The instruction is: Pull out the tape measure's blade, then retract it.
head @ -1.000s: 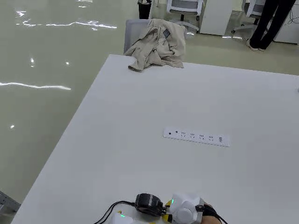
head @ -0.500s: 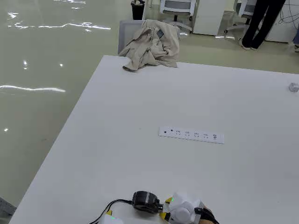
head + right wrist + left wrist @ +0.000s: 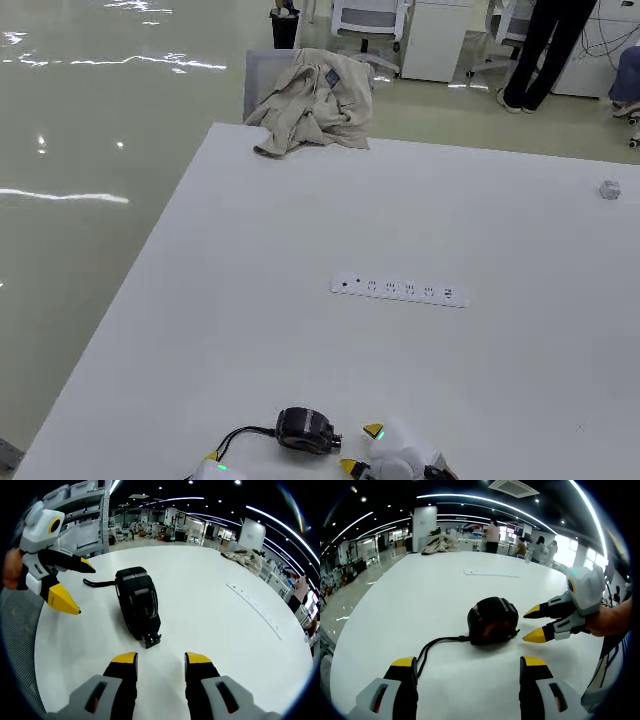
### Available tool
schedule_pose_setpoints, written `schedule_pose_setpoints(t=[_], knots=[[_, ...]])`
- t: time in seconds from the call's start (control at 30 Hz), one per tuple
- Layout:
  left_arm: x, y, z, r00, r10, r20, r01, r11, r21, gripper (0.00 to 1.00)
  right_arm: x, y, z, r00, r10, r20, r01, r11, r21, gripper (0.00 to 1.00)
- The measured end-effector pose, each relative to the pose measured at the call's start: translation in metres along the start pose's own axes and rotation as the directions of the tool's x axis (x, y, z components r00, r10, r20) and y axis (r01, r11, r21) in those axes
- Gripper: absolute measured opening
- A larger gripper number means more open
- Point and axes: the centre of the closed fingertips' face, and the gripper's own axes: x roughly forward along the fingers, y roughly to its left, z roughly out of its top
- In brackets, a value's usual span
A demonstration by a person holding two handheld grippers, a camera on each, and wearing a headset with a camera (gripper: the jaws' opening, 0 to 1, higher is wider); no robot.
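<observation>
head view: table (image 3: 250, 300) bears power strip (image 3: 398, 289); left claw (image 3: 469, 661), right claw (image 3: 361, 448) spread near tape measure (image 3: 303, 429)

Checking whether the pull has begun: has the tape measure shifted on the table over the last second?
No. The tape measure sits at the same offset from the power strip as before; the whole head view shifted together.

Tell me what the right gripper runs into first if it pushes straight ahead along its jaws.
Probably the tape measure: its hook end lies just ahead of the right gripper, slightly left of the gap between the open jaws. Depth is hard to judge through the fisheye.
</observation>
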Motion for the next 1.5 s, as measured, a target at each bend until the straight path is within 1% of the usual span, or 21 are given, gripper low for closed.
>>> schedule_pose_setpoints(t=[0.07, 0.17, 0.23, 0.3, 0.37, 0.43, 0.53, 0.63, 0.67, 0.73, 0.8, 0.87, 0.97, 1.1, 1.2, 1.3, 1.37, 1.5], knots=[[0.000, 0.000, 0.001, 1.0000, -0.004, 0.006, 0.004, 1.000, 0.000, 0.82, -0.007, 0.000, 0.002, 0.9999, -0.011, 0.013, 0.011, 1.000, 0.024, 0.42], [-0.002, 0.000, 0.001, 0.9999, -0.004, 0.010, 0.004, 1.000, 0.002, 0.83, -0.013, 0.004, 0.002, 0.9996, -0.018, 0.024, 0.017, 0.999, 0.032, 0.44], [-0.002, 0.000, 0.001, 0.9998, -0.007, 0.017, 0.007, 1.000, 0.003, 0.83, -0.018, 0.005, 0.002, 0.9992, -0.029, 0.029, 0.027, 0.998, 0.051, 0.46], [-0.002, -0.001, 0.002, 0.9996, -0.012, 0.026, 0.012, 1.000, 0.005, 0.84, -0.026, 0.011, 0.002, 0.9989, -0.030, 0.037, 0.027, 0.997, 0.078, 0.47], [-0.003, -0.001, 0.002, 0.9995, -0.015, 0.028, 0.014, 1.000, 0.006, 0.85, -0.031, 0.016, 0.002, 0.9986, -0.033, 0.041, 0.030, 0.997, 0.078, 0.48], [-0.005, -0.002, 0.001, 0.9995, -0.020, 0.024, 0.019, 1.000, 0.008, 0.86, -0.034, 0.020, -0.002, 0.9981, -0.041, 0.047, 0.036, 0.994, 0.105, 0.50], [-0.007, 0.000, 0.001, 0.9993, -0.023, 0.028, 0.023, 1.000, 0.011, 0.86, -0.043, 0.025, -0.004, 0.9975, -0.050, 0.049, 0.044, 0.990, 0.131, 0.51], [-0.010, 0.001, 0.000, 0.9992, -0.027, 0.030, 0.026, 1.000, 0.018, 0.86, -0.051, 0.032, -0.007, 0.9970, -0.060, 0.049, 0.053, 0.989, 0.140, 0.52], [-0.011, 0.001, 0.000, 0.9991, -0.030, 0.029, 0.030, 0.999, 0.016, 0.87, -0.054, 0.032, -0.008, 0.9969, -0.067, 0.042, 0.060, 0.986, 0.153, 0.53], [-0.014, -0.001, 0.000, 0.9990, -0.038, 0.024, 0.038, 0.999, 0.014, 0.87, -0.056, 0.035, -0.015, 0.9972, -0.074, 0.012, 0.071, 0.984, 0.163, 0.54], [-0.017, -0.004, 0.000, 0.9986, -0.047, 0.026, 0.046, 0.999, 0.017, 0.87, -0.060, 0.039, -0.016, 0.9973, -0.073, 0.014, 0.069, 0.983, 0.172, 0.56], [-0.021, -0.005, 0.000, 0.9983, -0.051, 0.028, 0.051, 0.999, 0.020, 0.87, -0.064, 0.042, -0.018, 0.9968, -0.080, 0.004, 0.077, 0.978, 0.192, 0.58], [-0.025, -0.004, -0.002, 0.9985, -0.045, 0.031, 0.045, 0.999, 0.027, 0.90, -0.069, 0.052, -0.022, 0.9972, -0.072, -0.018, 0.075, 0.977, 0.200, 0.60], [-0.029, -0.004, -0.009, 0.9989, -0.043, 0.018, 0.043, 0.999, 0.025, 0.90, -0.076, 0.061, -0.022, 0.9976, -0.066, -0.022, 0.069, 0.976, 0.208, 0.62], [-0.034, -0.005, -0.011, 0.9989, -0.042, 0.018, 0.042, 0.999, 0.021, 0.90, -0.081, 0.065, -0.022, 0.9975, -0.067, -0.023, 0.071, 0.974, 0.214, 0.64], [-0.039, -0.006, -0.015, 0.9990, -0.044, 0.009, 0.044, 0.999, 0.031, 0.90, -0.087, 0.071, -0.020, 0.9970, -0.069, -0.033, 0.075, 0.974, 0.214, 0.66], [-0.042, -0.006, -0.017, 0.9988, -0.048, 0.009, 0.048, 0.998, 0.034, 0.90, -0.089, 0.076, -0.020, 0.9968, -0.065, -0.046, 0.073, 0.975, 0.212, 0.66], [-0.051, -0.002, -0.020, 0.9989, -0.045, 0.014, 0.045, 0.999, 0.014, 0.90, -0.092, 0.087, -0.018, 0.9972, -0.057, -0.049, 0.066, 0.975, 0.212, 0.68]])
